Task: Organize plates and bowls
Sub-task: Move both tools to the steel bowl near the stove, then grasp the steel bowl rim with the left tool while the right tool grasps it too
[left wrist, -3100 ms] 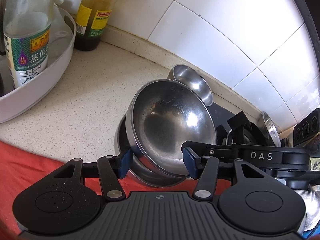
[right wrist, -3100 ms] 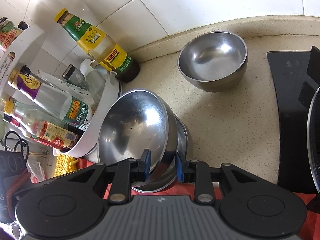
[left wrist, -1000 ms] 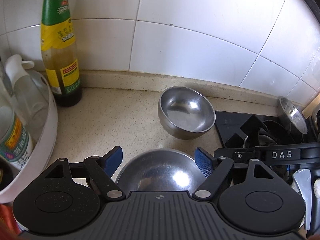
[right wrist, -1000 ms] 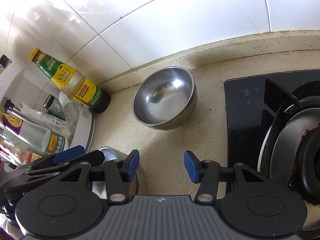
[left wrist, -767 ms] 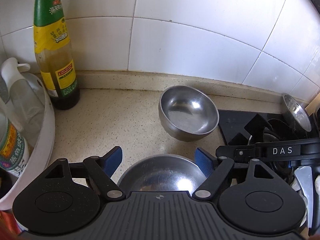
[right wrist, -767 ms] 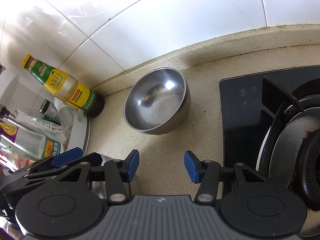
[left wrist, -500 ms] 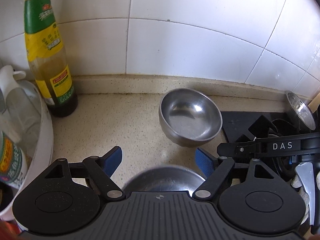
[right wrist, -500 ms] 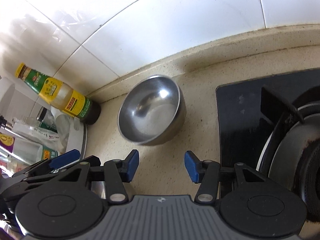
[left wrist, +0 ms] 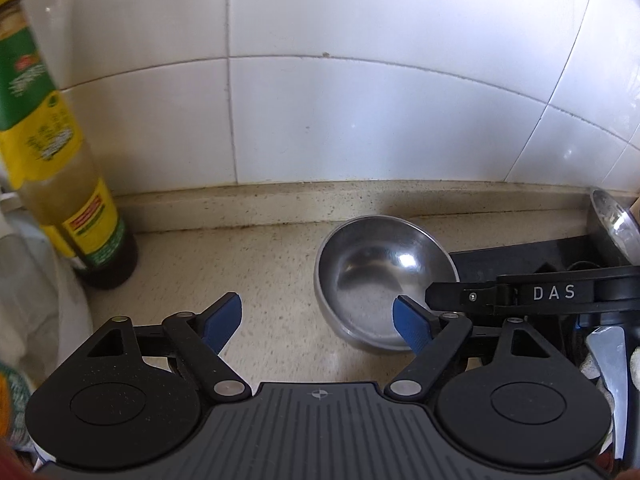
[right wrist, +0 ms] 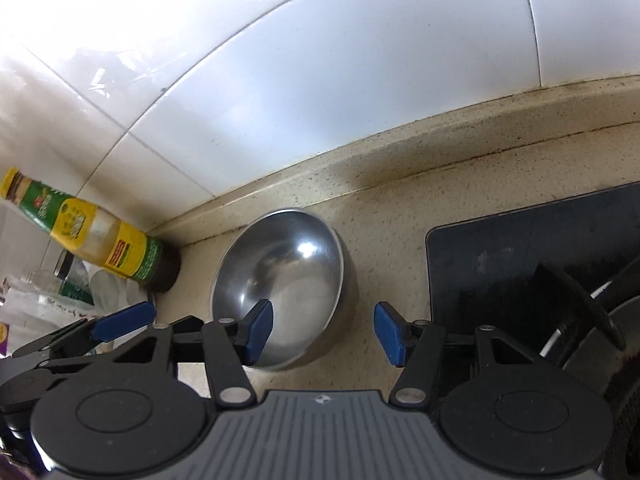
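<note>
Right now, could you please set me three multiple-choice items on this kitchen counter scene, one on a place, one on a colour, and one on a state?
1. Where does the steel bowl stand?
A. On the stove burner
B. On the speckled counter, between the sauce bottle and the black stove top
C. Inside the white rack

2. What colour are the pads of the tongs?
A. Blue
B. Red
C. White

3. What state are the right tongs in?
A. Shut on the bowl
B. Shut on nothing
C. Open, holding nothing

Answers:
1. B: both views show the bowl on the beige counter near the tiled wall, with the bottle to one side and the stove top to the other.
2. A: blue pads tip each finger.
3. C: the jaws stand wide apart, straddling the bowl's near rim without gripping it.
</note>
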Available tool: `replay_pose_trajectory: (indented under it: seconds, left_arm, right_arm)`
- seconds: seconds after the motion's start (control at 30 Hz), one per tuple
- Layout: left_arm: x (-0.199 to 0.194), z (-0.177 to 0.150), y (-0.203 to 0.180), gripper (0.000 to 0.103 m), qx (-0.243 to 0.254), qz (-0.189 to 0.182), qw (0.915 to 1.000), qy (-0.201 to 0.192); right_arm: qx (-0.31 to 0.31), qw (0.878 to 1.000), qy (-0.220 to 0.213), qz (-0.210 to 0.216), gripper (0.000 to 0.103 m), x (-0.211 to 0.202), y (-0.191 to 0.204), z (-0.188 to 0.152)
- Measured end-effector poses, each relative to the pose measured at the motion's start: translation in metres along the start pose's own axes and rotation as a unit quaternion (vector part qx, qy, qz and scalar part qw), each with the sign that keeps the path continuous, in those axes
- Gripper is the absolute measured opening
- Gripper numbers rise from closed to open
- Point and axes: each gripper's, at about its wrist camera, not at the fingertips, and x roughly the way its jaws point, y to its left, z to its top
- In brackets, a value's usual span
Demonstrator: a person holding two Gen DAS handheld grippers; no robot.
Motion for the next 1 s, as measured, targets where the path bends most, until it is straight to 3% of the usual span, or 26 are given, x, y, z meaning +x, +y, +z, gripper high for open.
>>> replay_pose_trajectory:
  seconds: [0.27,0.33,0.4,0.53,0.63,1.0]
  left_arm:
    - [0.03,0.007,0.002,0.086,0.01,0.012,0.9994,0.03]
    - [0.036,0.009,0.003,0.08,0.012,0.009,0.9992,0.037]
    - [0.045,0.012,0.005,0.067,0.008,-0.002,0.9986,0.052]
    - [0.057,0.011,0.006,0.058,0.004,-0.015,0.9971,0.075]
    - [0.06,0.009,0.004,0.048,0.008,-0.023,0.9963,0.082]
    - [0.06,0.007,0.002,0.047,0.014,-0.029,0.9962,0.08]
  right_arm:
    - [0.017,1.0,0.003,-0.007,0.054,0.013,-0.01,0.007]
    - [0.017,1.0,0.008,-0.007,0.054,0.017,-0.01,0.008]
    - [0.017,1.0,0.011,0.001,0.053,0.02,-0.011,0.008]
    - [0.02,0.999,0.021,0.016,0.037,0.026,-0.012,0.01]
    - [0.019,0.999,0.025,0.021,0.032,0.028,-0.013,0.01]
    - [0.018,0.999,0.026,0.034,0.029,0.025,-0.01,0.007]
